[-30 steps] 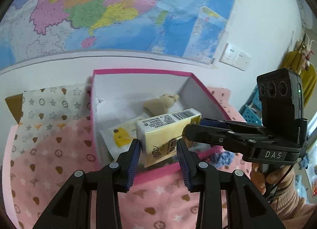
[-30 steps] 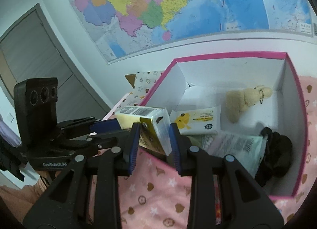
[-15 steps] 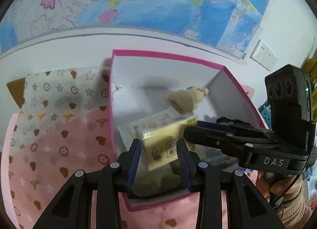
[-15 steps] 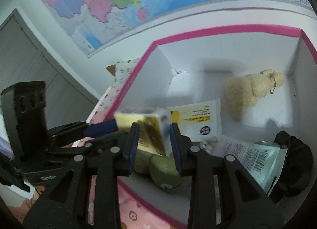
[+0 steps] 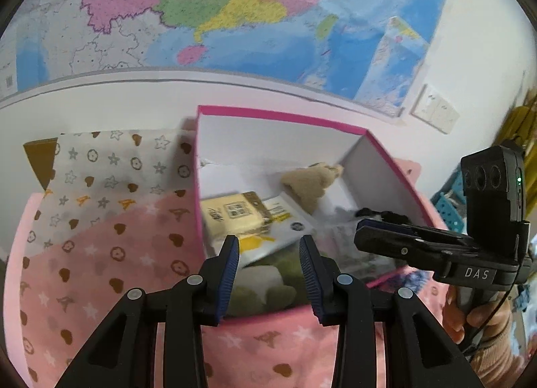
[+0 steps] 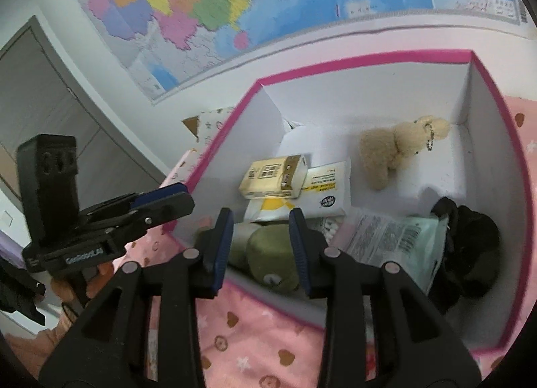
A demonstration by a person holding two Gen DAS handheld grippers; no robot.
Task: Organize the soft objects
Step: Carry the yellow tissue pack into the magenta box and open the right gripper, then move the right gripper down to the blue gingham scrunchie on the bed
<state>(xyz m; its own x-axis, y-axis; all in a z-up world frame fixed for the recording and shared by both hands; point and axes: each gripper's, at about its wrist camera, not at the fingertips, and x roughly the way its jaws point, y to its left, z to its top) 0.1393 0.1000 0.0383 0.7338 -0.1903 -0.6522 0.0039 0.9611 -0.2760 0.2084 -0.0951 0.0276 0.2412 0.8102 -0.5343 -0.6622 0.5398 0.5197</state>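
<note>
A yellow tissue pack (image 5: 235, 218) (image 6: 273, 176) lies inside the pink-rimmed white box (image 5: 278, 117) (image 6: 352, 60), on a white-and-yellow wipes pack (image 6: 322, 195). My left gripper (image 5: 268, 267) is open and empty above the box's near edge. My right gripper (image 6: 260, 242) is open and empty over a green plush toy (image 6: 272, 253). The box also holds a beige plush toy (image 5: 310, 181) (image 6: 399, 149), a clear plastic packet (image 6: 392, 243) and a black soft item (image 6: 470, 250).
The box stands on a pink patterned cloth (image 5: 100, 267) (image 6: 255, 331) against a white wall with a large map (image 5: 218, 12). A wall socket (image 5: 434, 112) is at the right. A grey door (image 6: 50, 109) is at the left.
Both grippers held the yellow tissue pack over the box, lowered it in, then opened. The pack now lies in the box and both grippers are empty.
</note>
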